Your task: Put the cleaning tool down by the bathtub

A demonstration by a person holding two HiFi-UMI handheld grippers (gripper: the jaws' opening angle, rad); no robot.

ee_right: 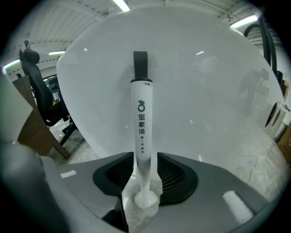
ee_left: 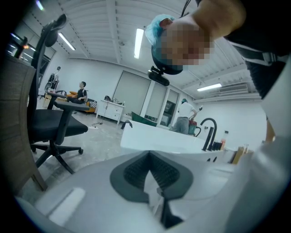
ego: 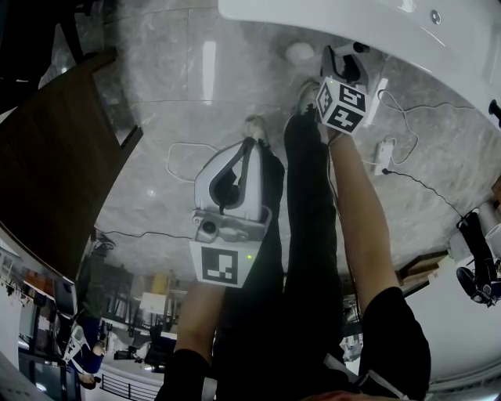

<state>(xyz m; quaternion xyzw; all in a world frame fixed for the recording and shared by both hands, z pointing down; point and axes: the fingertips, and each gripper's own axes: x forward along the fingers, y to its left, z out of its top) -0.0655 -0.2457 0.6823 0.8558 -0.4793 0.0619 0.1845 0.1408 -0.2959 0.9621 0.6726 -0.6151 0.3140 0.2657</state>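
Note:
The cleaning tool [ee_right: 142, 118], a white stick handle with a black loop at its top, stands upright against the white bathtub [ee_right: 204, 91] wall. Its lower end rests between the jaws of my right gripper [ee_right: 144, 159], which are open, with gaps beside the handle. In the head view the right gripper [ego: 348, 53] reaches close to the bathtub [ego: 352, 19] rim at the top; the tool is not clear there. My left gripper [ego: 252, 145] hangs over the floor in the middle, well away from the tub. Its jaws [ee_left: 148, 157] meet at the tip with nothing between them.
A brown wooden panel [ego: 55, 157] stands at the left. Cables [ego: 184, 157] and a power strip [ego: 383, 153] lie on the marble floor. The person's dark-trousered legs [ego: 305, 235] stand between the grippers. A black office chair [ee_left: 50, 123] is in the room.

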